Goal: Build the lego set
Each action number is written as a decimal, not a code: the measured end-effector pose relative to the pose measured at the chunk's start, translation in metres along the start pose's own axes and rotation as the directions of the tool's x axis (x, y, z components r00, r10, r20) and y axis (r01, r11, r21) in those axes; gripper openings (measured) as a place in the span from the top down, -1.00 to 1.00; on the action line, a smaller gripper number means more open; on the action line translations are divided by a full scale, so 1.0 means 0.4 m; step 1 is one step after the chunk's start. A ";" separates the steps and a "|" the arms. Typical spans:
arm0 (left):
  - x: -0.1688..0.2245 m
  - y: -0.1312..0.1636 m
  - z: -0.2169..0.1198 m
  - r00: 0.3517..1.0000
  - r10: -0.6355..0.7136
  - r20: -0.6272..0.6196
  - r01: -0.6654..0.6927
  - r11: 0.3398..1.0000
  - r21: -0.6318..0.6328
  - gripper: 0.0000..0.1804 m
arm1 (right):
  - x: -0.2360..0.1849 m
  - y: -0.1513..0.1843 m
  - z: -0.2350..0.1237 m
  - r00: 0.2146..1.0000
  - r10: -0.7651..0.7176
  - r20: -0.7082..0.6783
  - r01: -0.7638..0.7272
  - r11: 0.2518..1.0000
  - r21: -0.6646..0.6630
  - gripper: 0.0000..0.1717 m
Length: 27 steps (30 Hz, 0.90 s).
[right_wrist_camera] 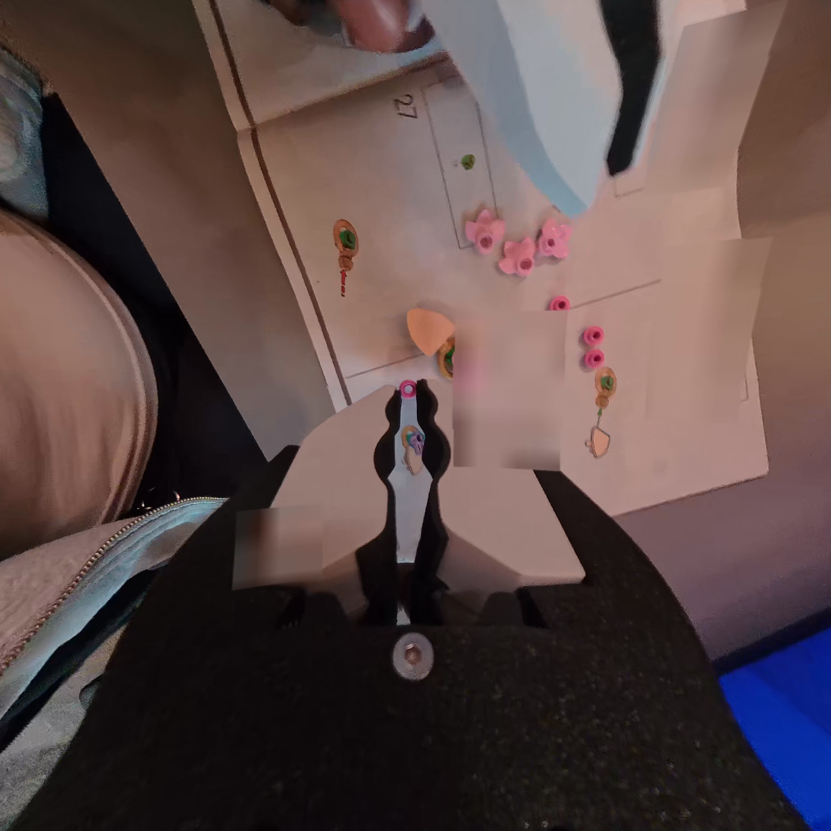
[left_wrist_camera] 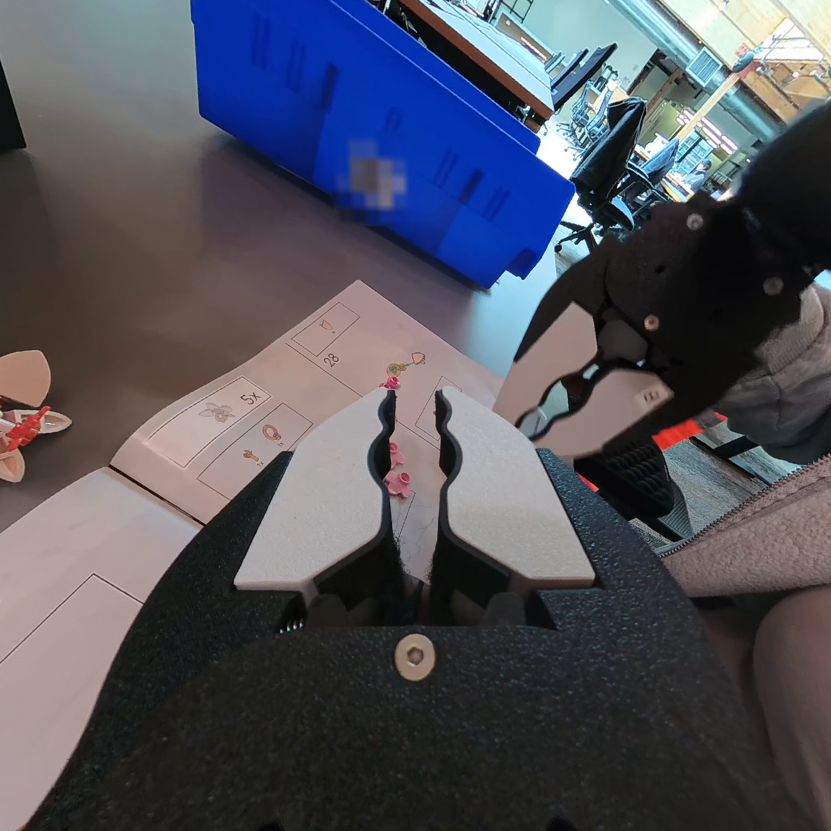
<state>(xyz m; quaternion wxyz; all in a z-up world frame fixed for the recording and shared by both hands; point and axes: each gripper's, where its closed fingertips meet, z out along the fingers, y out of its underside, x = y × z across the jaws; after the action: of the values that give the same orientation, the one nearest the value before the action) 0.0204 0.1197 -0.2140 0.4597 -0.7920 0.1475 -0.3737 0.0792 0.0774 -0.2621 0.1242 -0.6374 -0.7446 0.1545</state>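
Observation:
My right gripper (right_wrist_camera: 411, 385) is shut on a small magenta ring piece (right_wrist_camera: 408, 390), pinched at the very fingertips above an open instruction booklet (right_wrist_camera: 382, 189). A beige petal piece (right_wrist_camera: 426, 330) and a gold ring with a green part (right_wrist_camera: 446, 357) lie just beyond it. My left gripper (left_wrist_camera: 414, 395) is open with nothing between its pads. It hovers over pink flower pieces (left_wrist_camera: 398, 481) that lie on the booklet (left_wrist_camera: 270, 382). A magenta stud (left_wrist_camera: 392, 383) lies by its left fingertip. The right gripper also shows in the left wrist view (left_wrist_camera: 553, 404), blurred.
Three pink flowers (right_wrist_camera: 517, 256) and several magenta studs (right_wrist_camera: 592, 346) lie on the booklet. A blue bin (left_wrist_camera: 359, 135) stands behind on the dark table (left_wrist_camera: 112, 202). A white and red flower build (left_wrist_camera: 22, 427) lies at the far left. A person's sleeve (left_wrist_camera: 787, 382) is at the right. The gap from one gripper's tips to the other's is roughly 9 cm.

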 end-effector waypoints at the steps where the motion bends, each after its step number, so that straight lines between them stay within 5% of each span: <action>1: 0.000 0.000 0.000 1.000 0.000 0.000 0.000 1.000 0.000 0.81 | 0.012 0.004 -0.007 1.000 0.026 -0.010 -0.025 1.000 0.018 0.93; 6: 0.000 0.000 0.000 1.000 0.001 0.000 -0.001 1.000 -0.002 0.81 | 0.099 0.002 -0.040 0.979 0.167 -0.118 -0.138 0.966 0.220 0.93; 13: -0.005 -0.002 -0.001 1.000 -0.018 0.003 0.018 1.000 0.005 0.81 | 0.127 -0.073 -0.117 0.955 0.141 -0.262 -0.007 0.891 0.454 0.82; 21: -0.005 -0.003 -0.002 1.000 -0.018 0.003 0.018 1.000 0.009 0.81 | 0.102 -0.046 -0.074 0.981 0.097 -0.168 -0.027 0.926 0.377 0.68; 23: -0.005 -0.003 -0.002 1.000 -0.016 0.003 0.016 1.000 0.008 0.81 | 0.090 0.013 -0.025 0.989 0.094 -0.114 -0.069 0.975 0.209 0.66; 27: -0.004 -0.003 -0.002 1.000 -0.013 0.004 0.013 1.000 0.008 0.81 | 0.106 -0.017 -0.042 0.981 0.146 -0.124 -0.095 0.932 0.350 0.71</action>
<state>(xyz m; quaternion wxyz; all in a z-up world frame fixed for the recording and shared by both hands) 0.0185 0.1208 -0.2135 0.4605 -0.7919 0.1400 -0.3758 0.0727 0.1194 -0.2443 0.2785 -0.6603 -0.6544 0.2411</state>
